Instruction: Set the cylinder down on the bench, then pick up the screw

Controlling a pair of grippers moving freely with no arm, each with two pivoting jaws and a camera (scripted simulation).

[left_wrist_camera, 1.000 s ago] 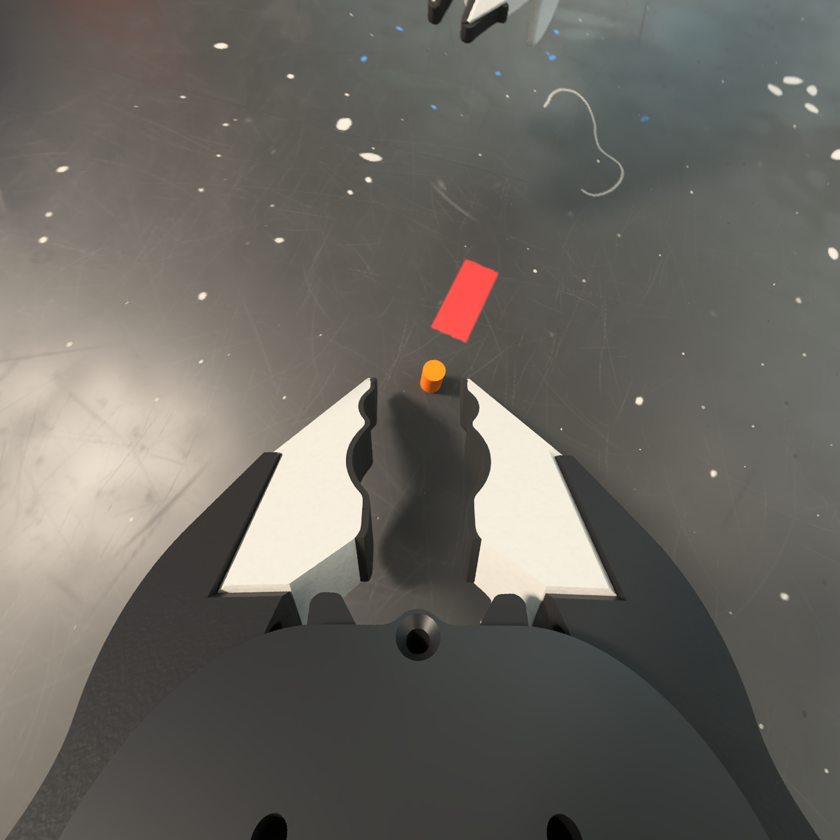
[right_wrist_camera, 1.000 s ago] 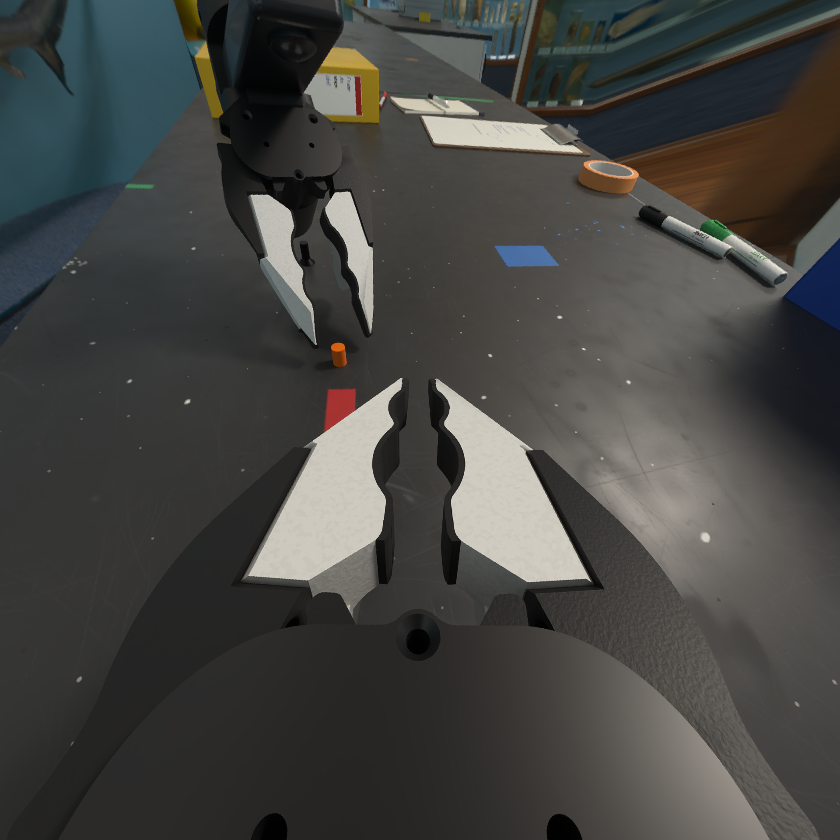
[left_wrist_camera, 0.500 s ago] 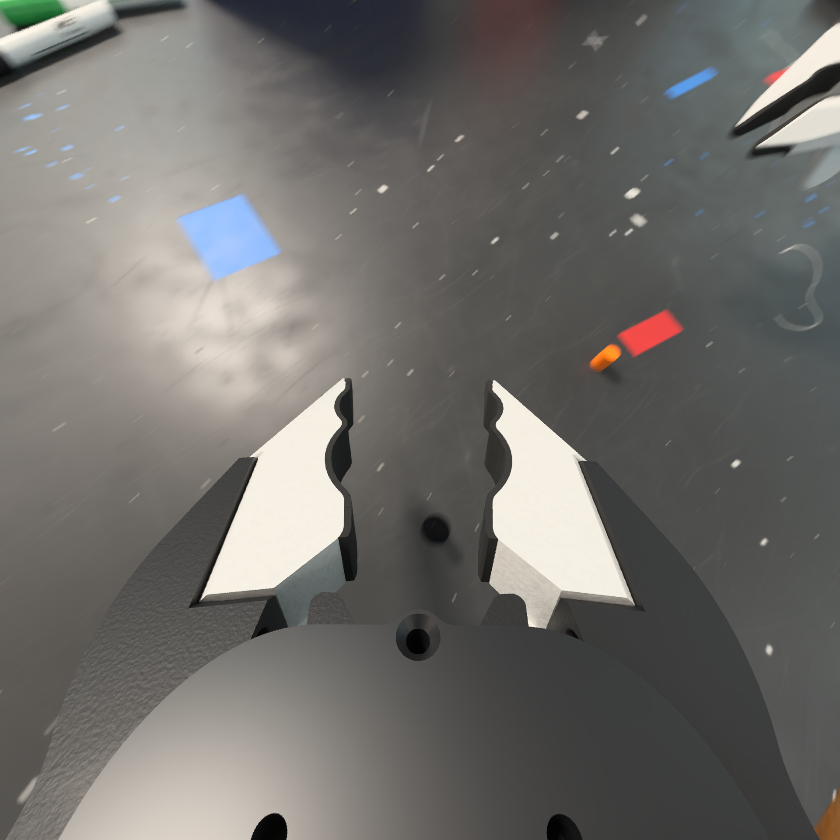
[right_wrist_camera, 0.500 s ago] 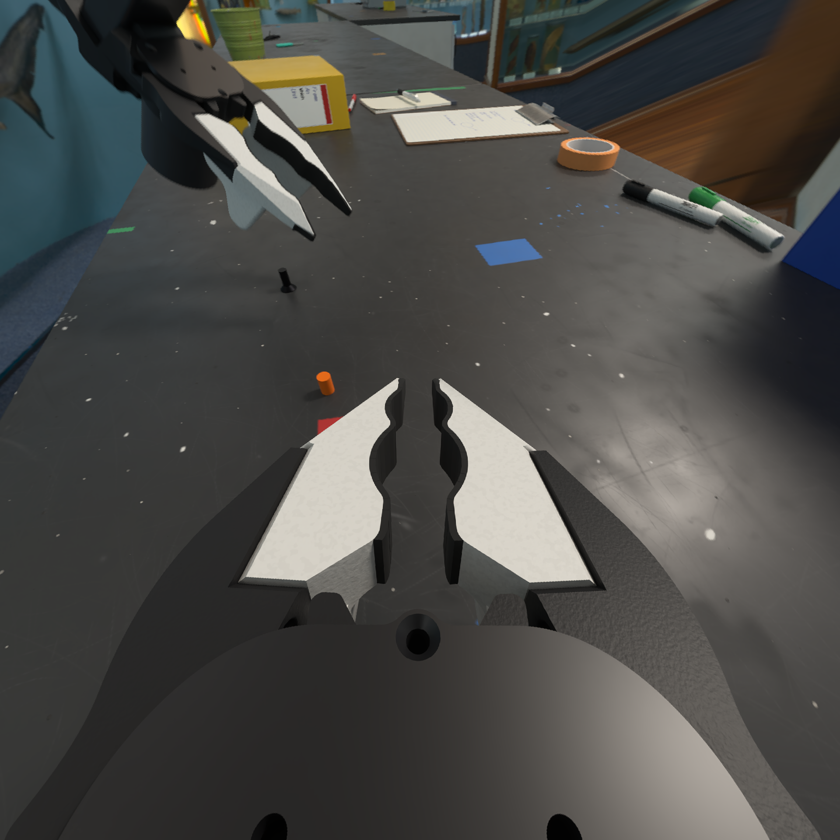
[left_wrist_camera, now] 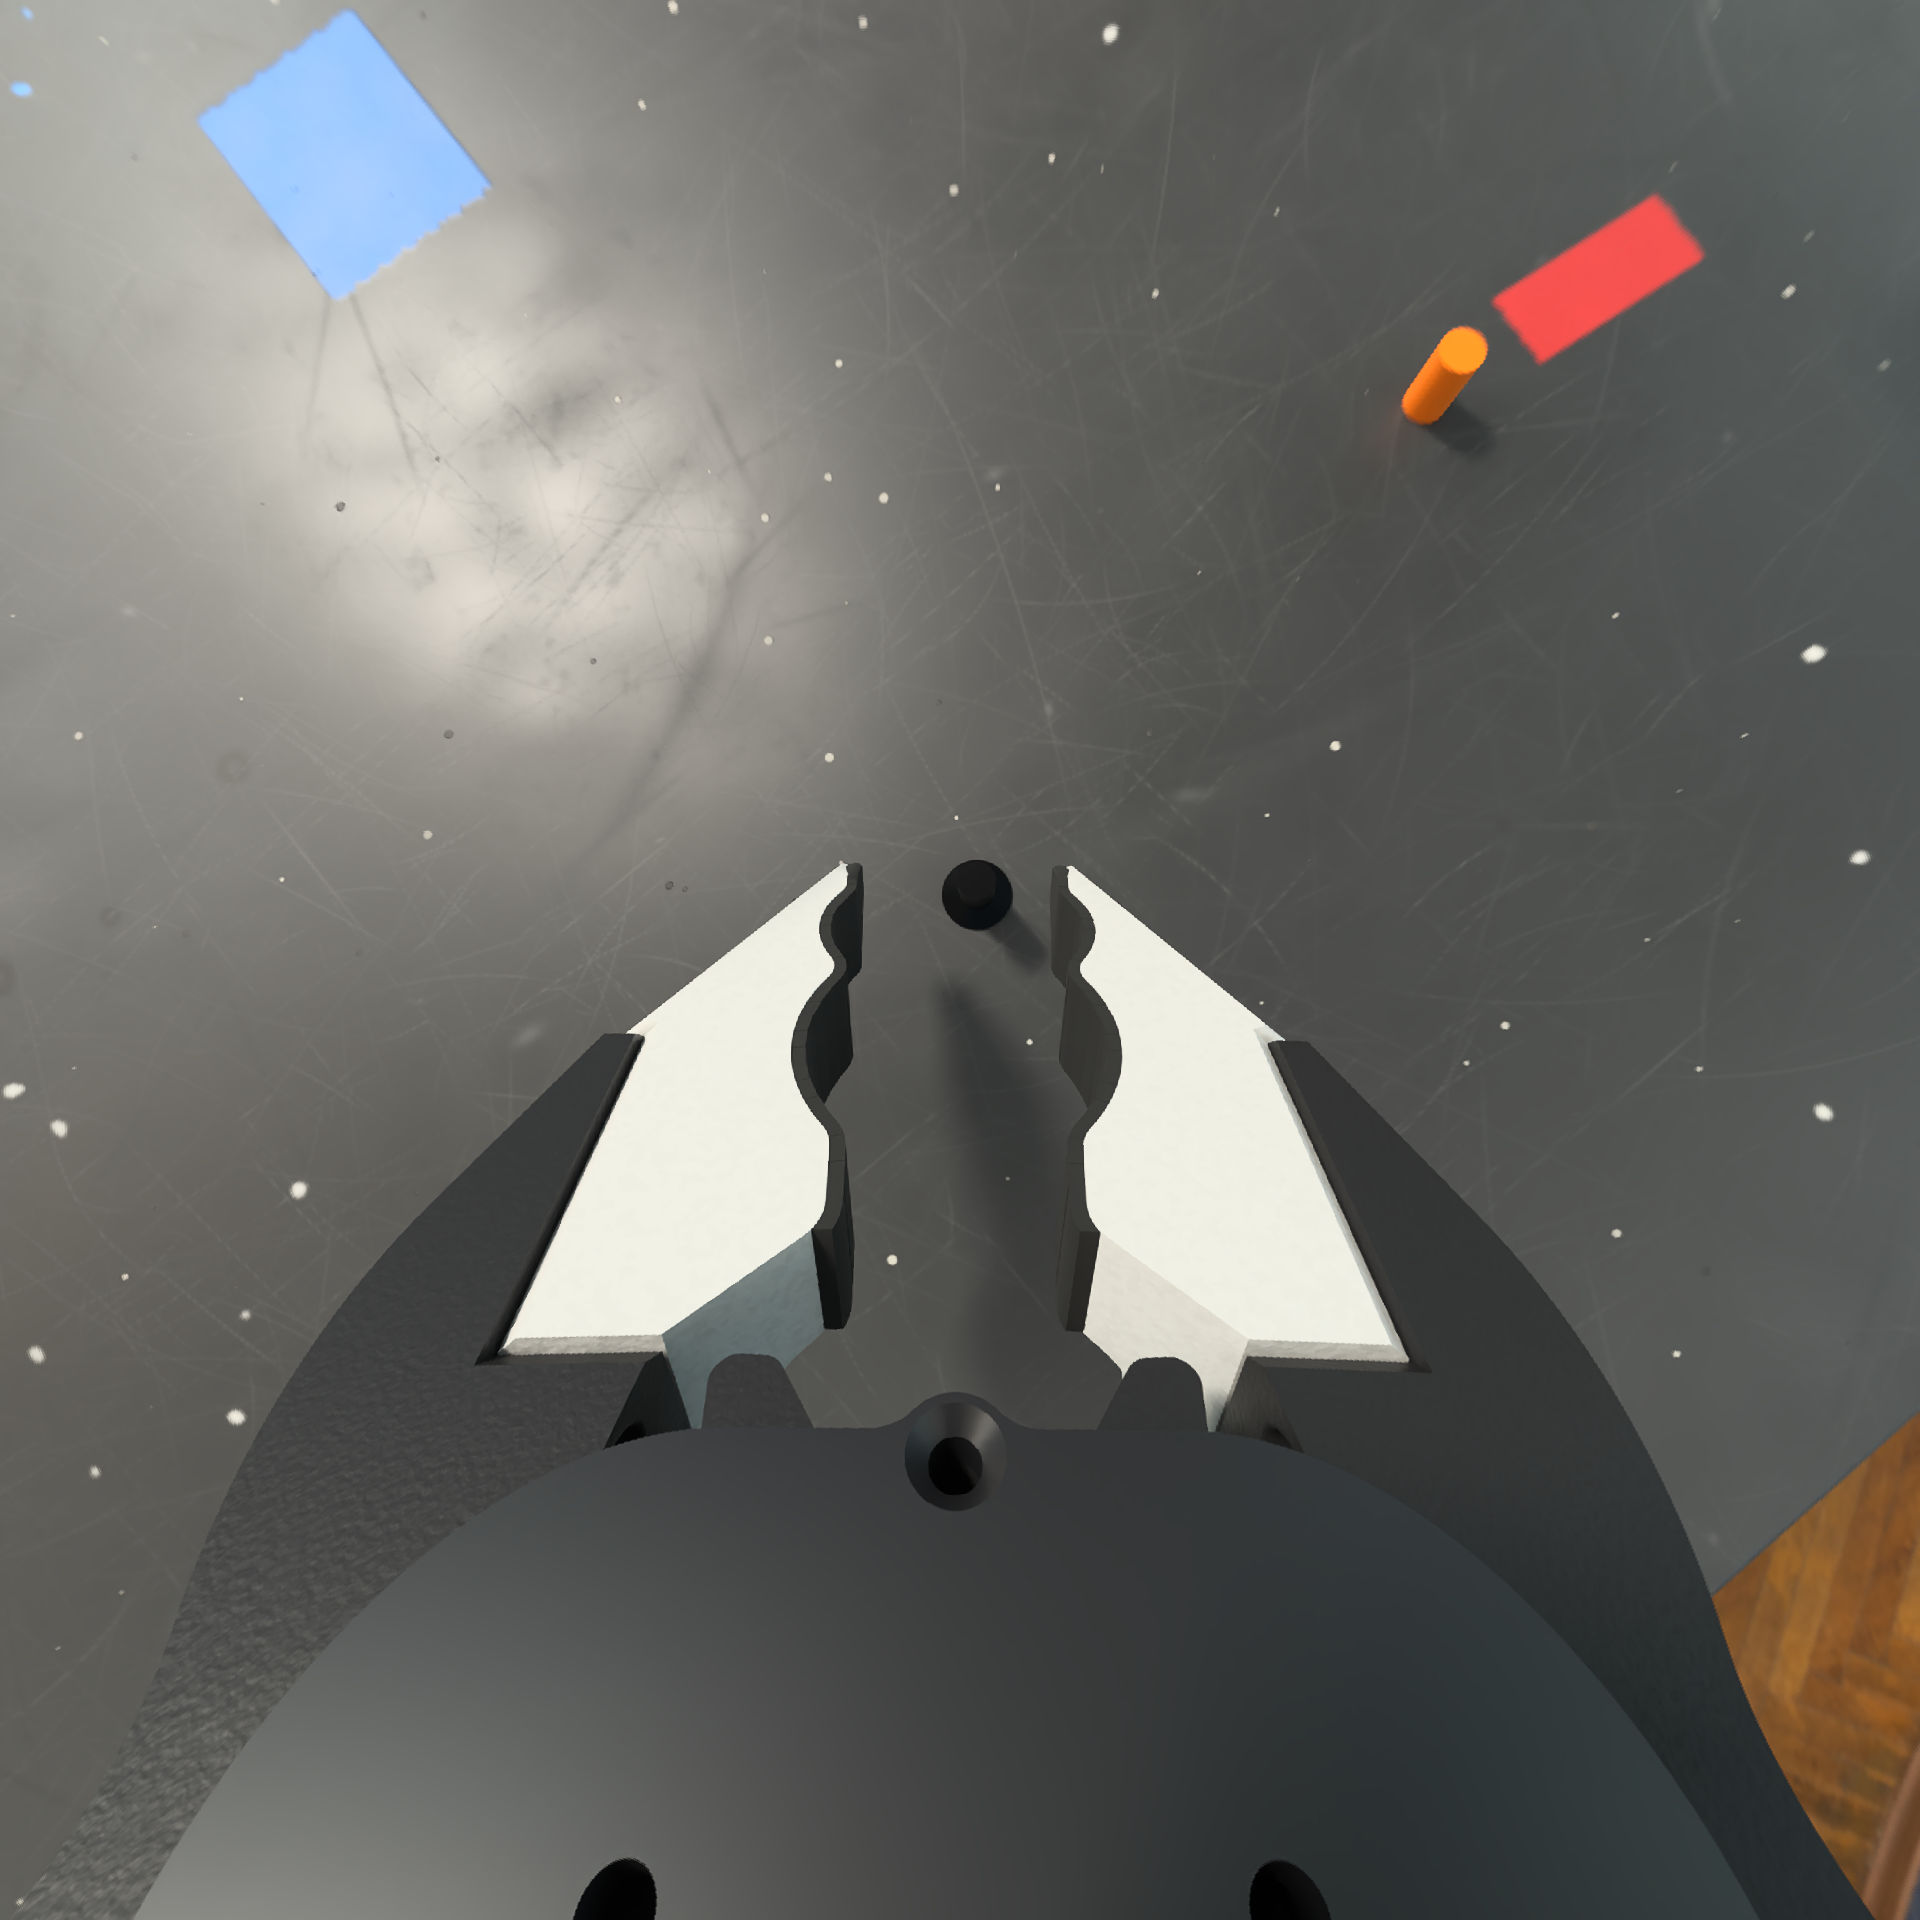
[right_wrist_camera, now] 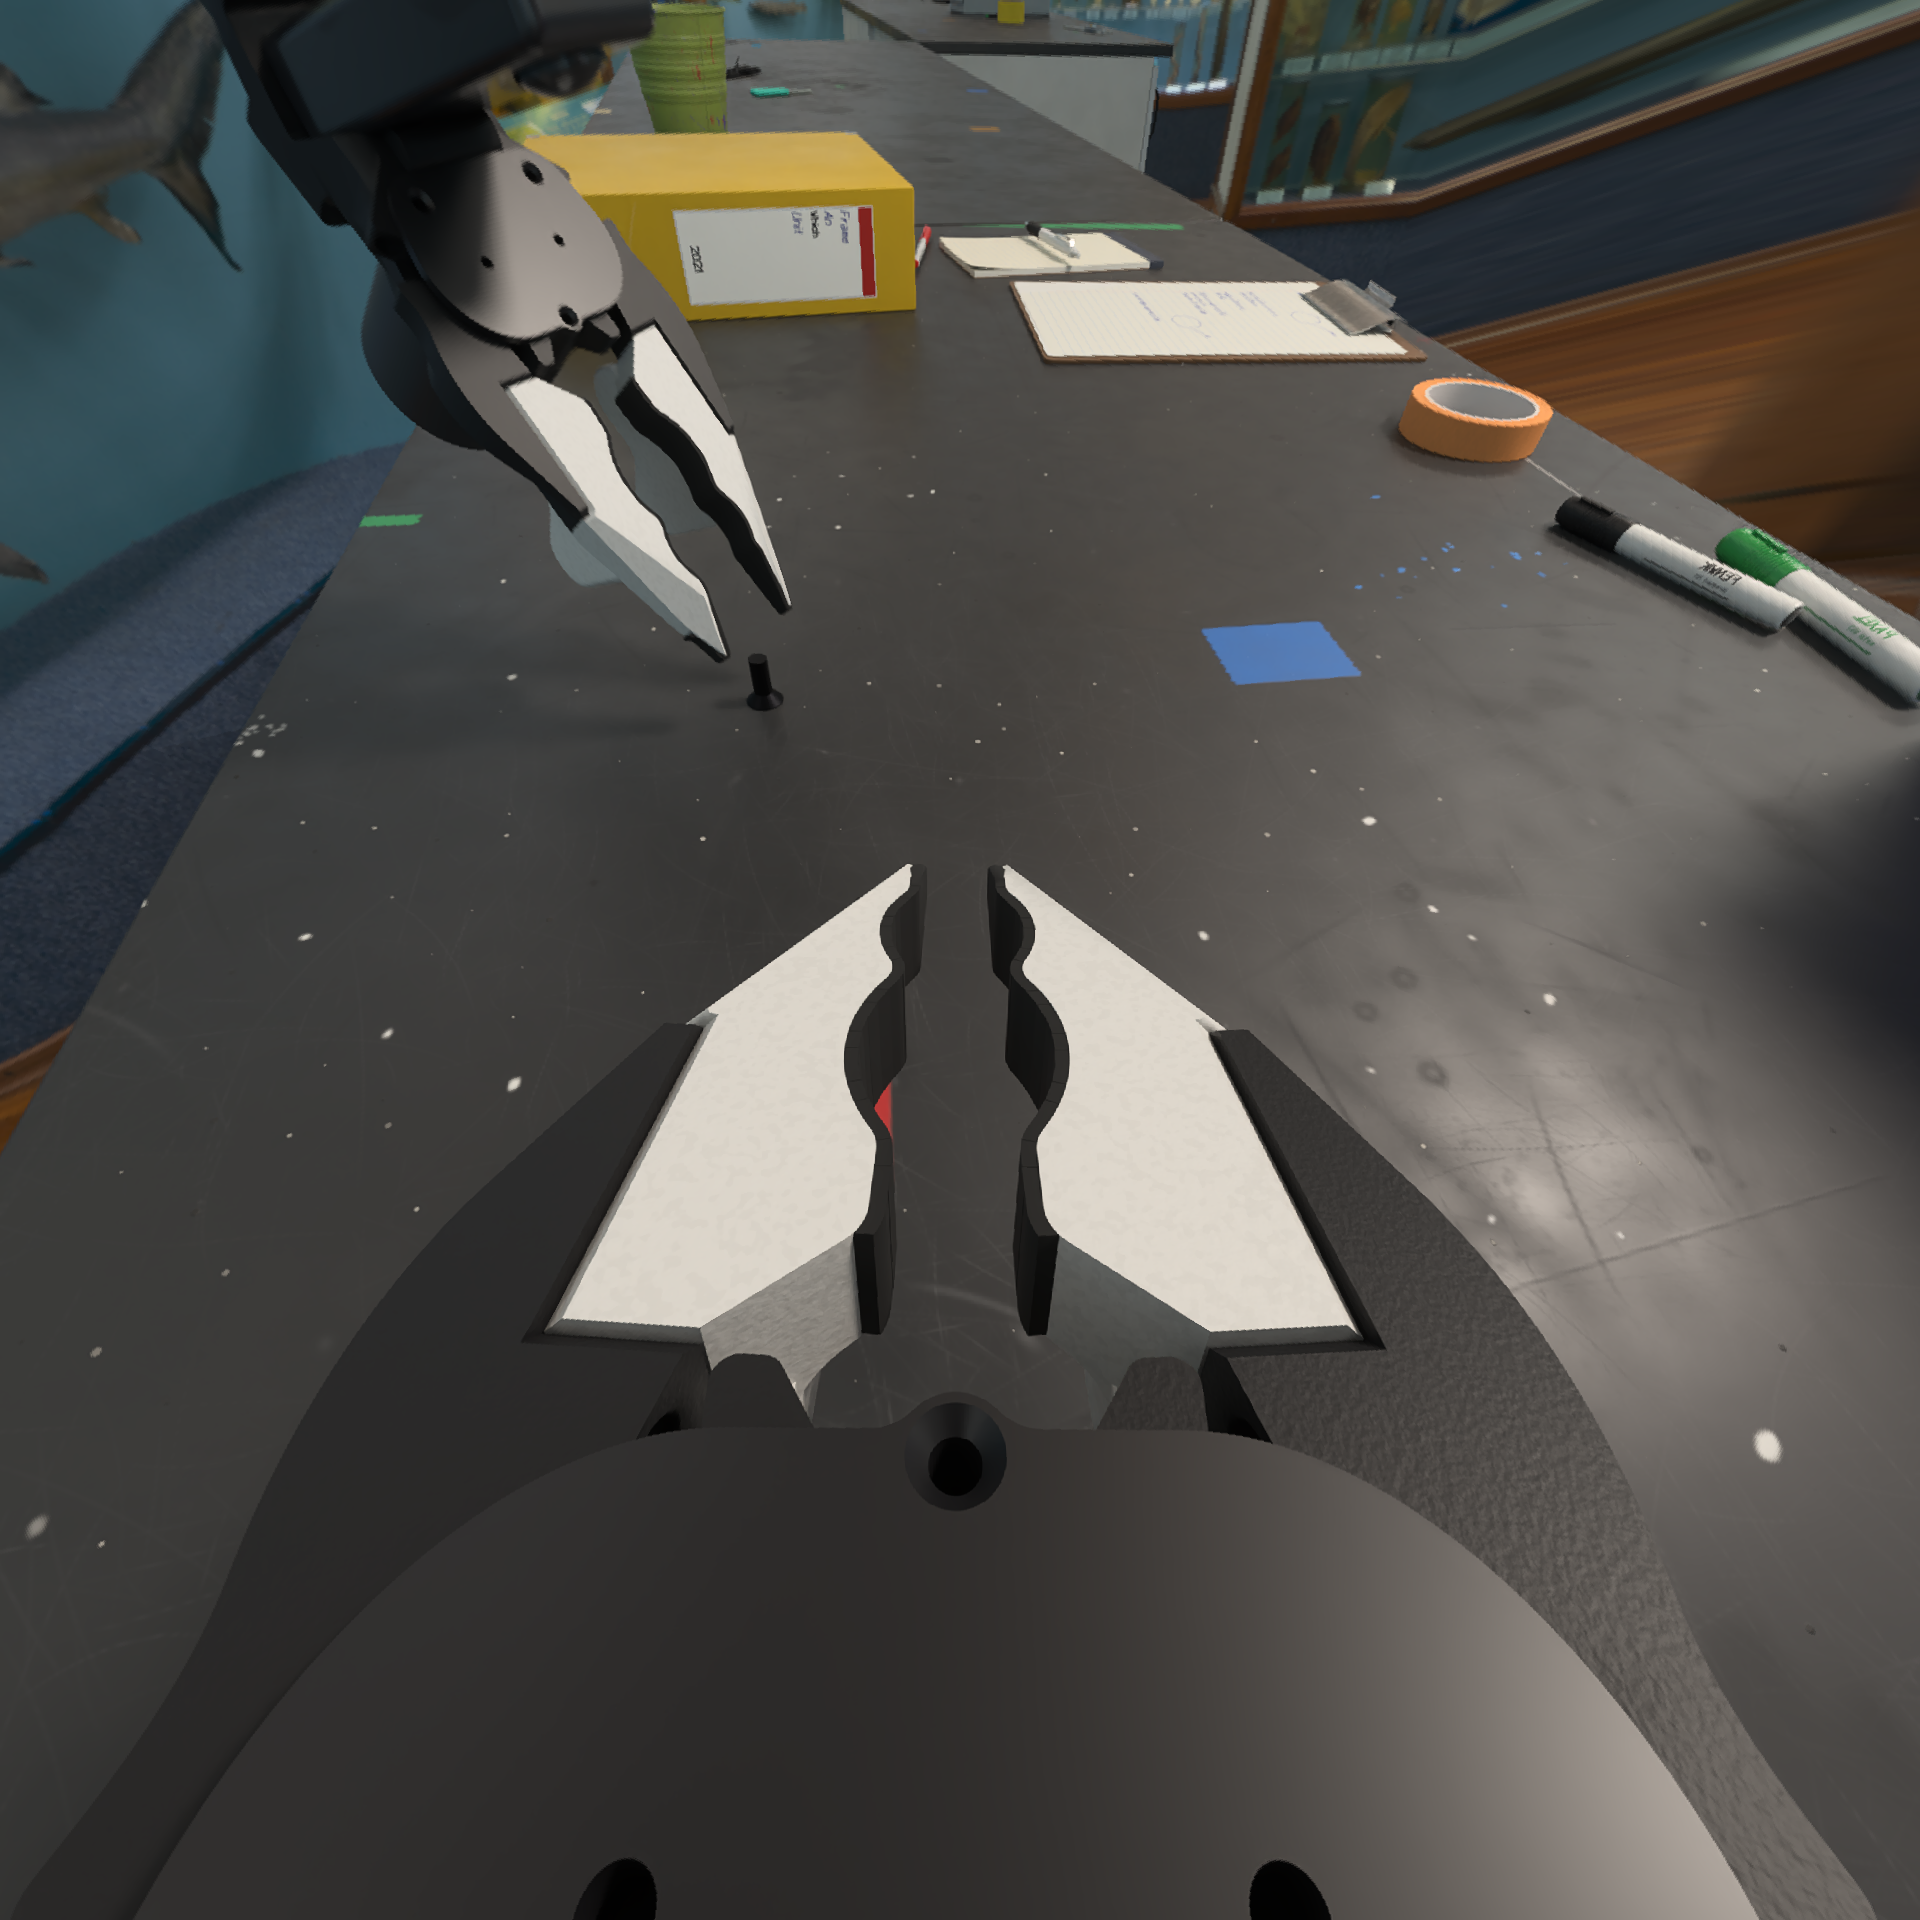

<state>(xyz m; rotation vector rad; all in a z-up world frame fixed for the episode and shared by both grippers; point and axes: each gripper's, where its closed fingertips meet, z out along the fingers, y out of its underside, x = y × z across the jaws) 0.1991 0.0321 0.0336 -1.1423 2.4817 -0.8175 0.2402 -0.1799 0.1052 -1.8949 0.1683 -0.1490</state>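
While the small orange cylinder (left_wrist_camera: 1443, 375) stands upright on the dark, scratched and paint-flecked bench (left_wrist_camera: 1351, 831), just beside a red rectangular patch (left_wrist_camera: 1597, 278), the left gripper (left_wrist_camera: 956, 871) hangs above the small black screw (left_wrist_camera: 975, 894), well apart from that cylinder. Its white-faced fingers (left_wrist_camera: 727, 1122) are spread apart with nothing between them, and in the left wrist view the screw shows just past the tips, in line with the gap. In the right wrist view, the same left gripper (right_wrist_camera: 750, 629) tilts down from the upper left, its tips just above and beside the screw (right_wrist_camera: 764, 684), which rests head-down on the bench with its shank pointing up; whether a tip touches it cannot be told.

The right gripper (right_wrist_camera: 954, 875) sits low over the bench nearer the camera, its fingers slightly parted and holding nothing; a sliver of the red patch (right_wrist_camera: 884, 1110) shows through the gap.

A blue square patch (right_wrist_camera: 1280, 652) lies to the right of the screw. Farther back sit a yellow box (right_wrist_camera: 727, 197) with a white label, a clipboard (right_wrist_camera: 1205, 320) with paper, a small notepad (right_wrist_camera: 1044, 252), a roll of orange tape (right_wrist_camera: 1475, 418), and a black marker (right_wrist_camera: 1673, 561) and green marker (right_wrist_camera: 1818, 597) at the right edge.
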